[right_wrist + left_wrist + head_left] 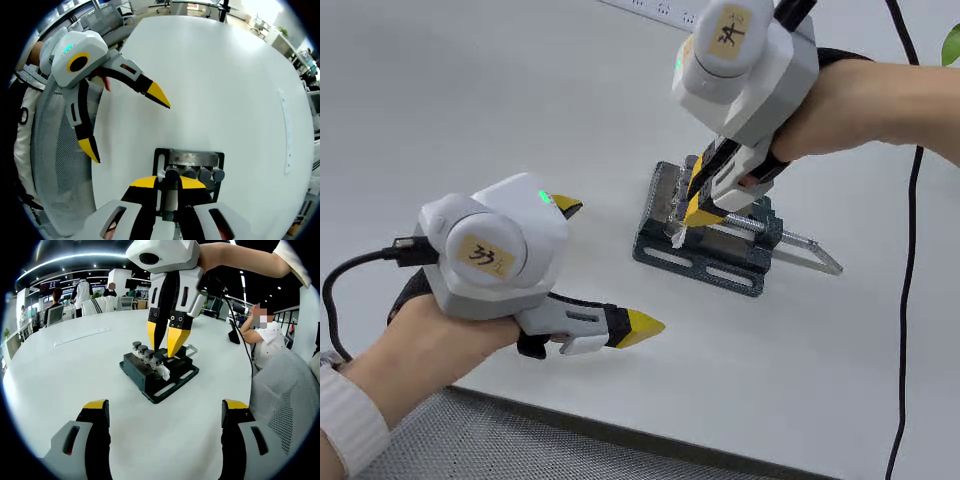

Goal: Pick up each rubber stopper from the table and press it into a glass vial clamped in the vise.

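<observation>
on the matte white table, right of centre in the head view, sits a dark grey-green metal vise with a slotted base, its bright threaded screw pointing to 4 o'clock. clamped in it are four small clear glass vials, upright with mouths up, each capped with a round grey rubber stopper. the row's long axis runs 10 to 4 o'clock in the left gripper view and 9 to 3 in the right gripper view. the right gripper has a glossy white shell and black fingers with yellow wedge tips. it comes in from 1 o'clock with the wrist bent and points steeply down at the vise. its jaws are drawn close with a thin gap, tips at the end stopper on the near end of the row; can't tell if they pinch it. the left gripper is at 7 o'clock in the head view, held about level over bare table and aimed at 3 o'clock toward the vise. its jaws are spread wide with nothing between them. grey mesh chair back at 6 o'clock past the table edge, black cable draped down at 3 o'clock.
</observation>
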A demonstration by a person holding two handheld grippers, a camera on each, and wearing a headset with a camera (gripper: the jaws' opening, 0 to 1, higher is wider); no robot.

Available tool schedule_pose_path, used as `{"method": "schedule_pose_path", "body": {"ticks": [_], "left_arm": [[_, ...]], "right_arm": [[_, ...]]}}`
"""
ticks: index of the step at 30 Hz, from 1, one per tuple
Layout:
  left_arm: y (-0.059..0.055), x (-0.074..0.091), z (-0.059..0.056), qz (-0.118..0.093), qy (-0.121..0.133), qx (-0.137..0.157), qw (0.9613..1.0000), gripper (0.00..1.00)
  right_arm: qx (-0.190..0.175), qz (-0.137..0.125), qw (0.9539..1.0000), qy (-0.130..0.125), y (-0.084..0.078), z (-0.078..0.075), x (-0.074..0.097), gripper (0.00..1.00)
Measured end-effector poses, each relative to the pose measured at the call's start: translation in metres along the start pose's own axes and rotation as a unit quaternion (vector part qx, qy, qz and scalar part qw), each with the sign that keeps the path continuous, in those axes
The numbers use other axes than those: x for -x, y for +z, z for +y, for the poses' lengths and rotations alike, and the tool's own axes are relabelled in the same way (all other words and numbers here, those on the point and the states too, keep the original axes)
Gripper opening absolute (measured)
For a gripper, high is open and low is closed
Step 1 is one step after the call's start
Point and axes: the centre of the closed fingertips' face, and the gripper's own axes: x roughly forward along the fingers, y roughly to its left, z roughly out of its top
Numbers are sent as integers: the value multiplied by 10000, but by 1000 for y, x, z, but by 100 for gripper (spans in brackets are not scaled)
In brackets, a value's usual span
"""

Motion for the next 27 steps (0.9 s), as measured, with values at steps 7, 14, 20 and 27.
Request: {"method": "schedule_pose_path", "body": {"ticks": [7, 14, 20, 27], "left_arm": [[1, 0, 0, -11, 0, 19, 10000, 92], [0, 0, 0, -7, -9, 44, 10000, 92], [-1, 0, 0, 6, -29, 47, 10000, 92], [-1, 0, -1, -1, -38, 62, 10000, 91]], "right_arm": [[-14, -37, 10000, -63, -1, -2, -1, 5], [-45, -83, 9999, -69, 0, -2, -1, 2], [-24, -63, 9999, -76, 0, -3, -1, 2], [-20, -46, 9999, -136, 1, -4, -1, 0]]}}
